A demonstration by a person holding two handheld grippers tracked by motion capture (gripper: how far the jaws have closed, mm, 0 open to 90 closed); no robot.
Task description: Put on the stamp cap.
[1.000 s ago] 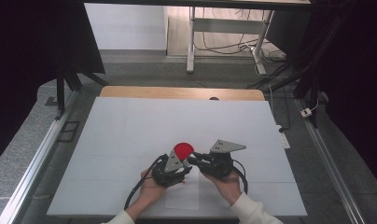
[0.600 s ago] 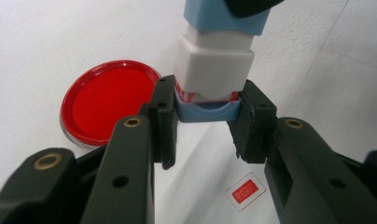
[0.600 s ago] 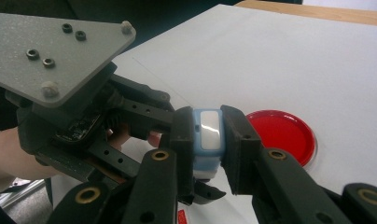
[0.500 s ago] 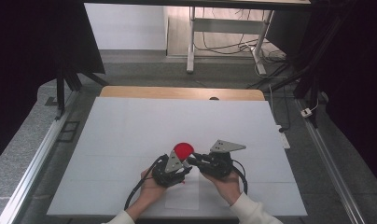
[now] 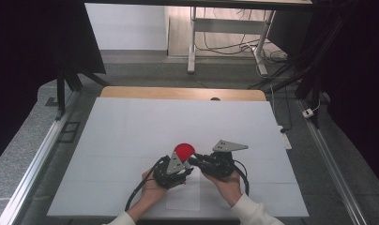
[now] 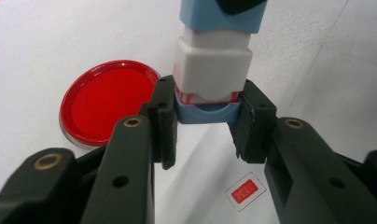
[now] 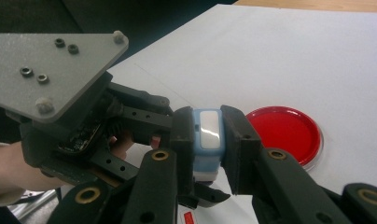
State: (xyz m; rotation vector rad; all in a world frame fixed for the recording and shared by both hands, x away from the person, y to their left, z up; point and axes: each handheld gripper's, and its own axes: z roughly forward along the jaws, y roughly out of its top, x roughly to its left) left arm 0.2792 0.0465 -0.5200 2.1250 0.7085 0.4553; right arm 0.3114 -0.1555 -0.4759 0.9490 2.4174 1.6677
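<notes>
A small stamp [image 6: 212,65] with a white body and blue ends is held between both grippers, just above the table. My left gripper [image 6: 205,116] is shut on the blue cap [image 6: 205,113] at the stamp's lower end. My right gripper [image 7: 207,135] is shut on the stamp [image 7: 209,133] by its blue upper part. In the high view the left gripper [image 5: 183,168] and right gripper [image 5: 200,162] meet tip to tip near the table's front. A round red ink pad [image 5: 184,150] lies open just beyond them, and I see this ink pad [image 6: 107,100] to the left of the stamp.
A sheet of paper [image 5: 185,194] lies under the hands and carries a small red stamped rectangle [image 6: 245,191]. The white table [image 5: 178,122] stretches to a wooden strip [image 5: 178,93] at the back. Cables trail from both grippers toward the front edge.
</notes>
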